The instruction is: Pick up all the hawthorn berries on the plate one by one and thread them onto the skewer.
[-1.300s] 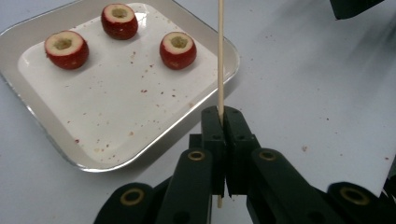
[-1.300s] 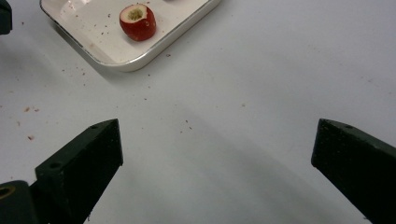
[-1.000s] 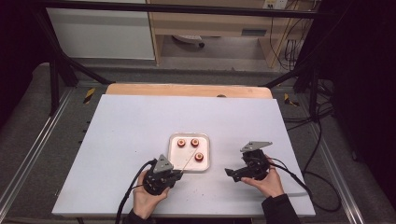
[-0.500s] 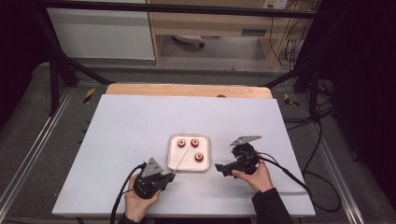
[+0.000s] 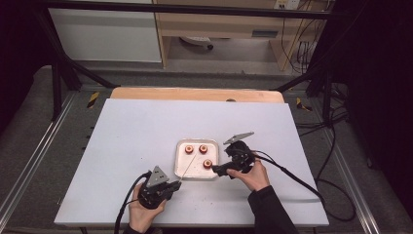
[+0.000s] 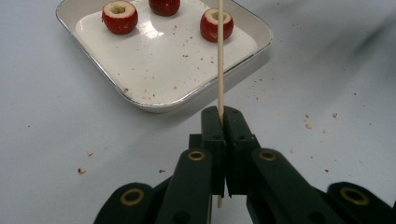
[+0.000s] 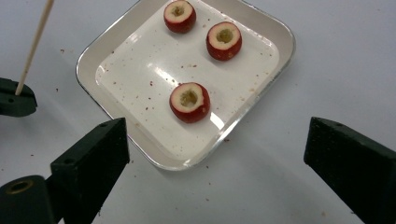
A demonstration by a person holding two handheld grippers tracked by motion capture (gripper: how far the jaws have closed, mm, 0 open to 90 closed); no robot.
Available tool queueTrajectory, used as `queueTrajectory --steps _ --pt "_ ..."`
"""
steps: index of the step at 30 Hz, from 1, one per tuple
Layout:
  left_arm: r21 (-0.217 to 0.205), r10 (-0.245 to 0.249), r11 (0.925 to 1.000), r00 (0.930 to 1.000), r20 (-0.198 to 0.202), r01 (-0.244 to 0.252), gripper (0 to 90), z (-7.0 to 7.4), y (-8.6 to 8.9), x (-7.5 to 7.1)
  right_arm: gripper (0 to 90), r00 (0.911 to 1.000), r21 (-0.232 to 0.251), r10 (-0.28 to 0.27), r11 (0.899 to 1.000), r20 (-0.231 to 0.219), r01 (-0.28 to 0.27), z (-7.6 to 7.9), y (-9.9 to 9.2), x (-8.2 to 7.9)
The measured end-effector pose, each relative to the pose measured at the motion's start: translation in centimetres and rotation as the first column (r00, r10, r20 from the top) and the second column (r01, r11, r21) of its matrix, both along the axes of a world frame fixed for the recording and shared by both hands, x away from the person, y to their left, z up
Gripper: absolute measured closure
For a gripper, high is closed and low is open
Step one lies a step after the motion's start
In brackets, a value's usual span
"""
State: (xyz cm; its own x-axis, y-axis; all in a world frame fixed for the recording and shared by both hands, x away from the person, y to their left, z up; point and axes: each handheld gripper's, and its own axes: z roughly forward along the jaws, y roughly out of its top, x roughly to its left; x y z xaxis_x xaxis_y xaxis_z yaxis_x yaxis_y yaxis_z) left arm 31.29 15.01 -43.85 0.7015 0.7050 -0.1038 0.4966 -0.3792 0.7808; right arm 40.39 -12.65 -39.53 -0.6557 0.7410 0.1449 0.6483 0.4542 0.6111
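Observation:
A small metal tray point(image 5: 178, 161) sits near the table's middle front and holds three cored red berries point(image 5: 189, 149) point(image 5: 203, 148) point(image 5: 207, 164). My left gripper point(image 5: 174, 185) point(image 6: 222, 114) is shut on a thin wooden skewer point(image 6: 220, 56) point(image 5: 187, 166), which reaches over the tray point(image 6: 140, 103) toward one berry point(image 6: 216, 24). My right gripper point(image 5: 221, 163) point(image 7: 219, 135) stands open at the tray's right edge. Its jaws have just been closing a little, and they straddle the tray's corner point(image 7: 81, 63) without touching the nearest berry point(image 7: 189, 101).
Red crumbs dot the white tabletop point(image 5: 136, 131) around the tray. A wooden strip point(image 5: 195, 94) runs along the table's far edge. Black frame posts stand at both sides, and cables point(image 5: 311, 183) trail off the right side.
My right gripper has moved left to the tray's right edge and now looks over it. The left gripper has stayed almost still, holding the skewer throughout.

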Motion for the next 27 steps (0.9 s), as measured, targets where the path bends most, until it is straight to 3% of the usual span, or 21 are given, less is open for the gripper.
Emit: queueTrajectory --steps 9,12,18,27 --pt "0.009 0.012 0.9999 0.9999 0.003 -0.012 88.5 -0.1 0.2 0.0 20.0 0.9978 -0.066 0.025 0.997 -0.061 -0.029 -0.1 2.9 1.6" --pt "0.013 0.015 0.9998 0.9999 0.004 -0.015 88.5 -0.1 0.2 0.0 24.9 0.9965 -0.110 0.037 0.993 -0.074 -0.046 -0.3 3.7 2.0" --pt "0.013 0.017 0.9998 0.9999 -0.002 -0.017 88.5 -0.3 0.4 0.0 32.9 0.9900 -0.149 0.065 0.985 -0.126 -0.083 -0.6 4.8 2.9" --pt "0.017 0.016 0.9997 0.9999 -0.004 -0.016 88.5 -0.3 0.4 0.0 44.1 0.9852 -0.207 0.088 0.971 -0.147 -0.117 -1.2 5.6 3.7"
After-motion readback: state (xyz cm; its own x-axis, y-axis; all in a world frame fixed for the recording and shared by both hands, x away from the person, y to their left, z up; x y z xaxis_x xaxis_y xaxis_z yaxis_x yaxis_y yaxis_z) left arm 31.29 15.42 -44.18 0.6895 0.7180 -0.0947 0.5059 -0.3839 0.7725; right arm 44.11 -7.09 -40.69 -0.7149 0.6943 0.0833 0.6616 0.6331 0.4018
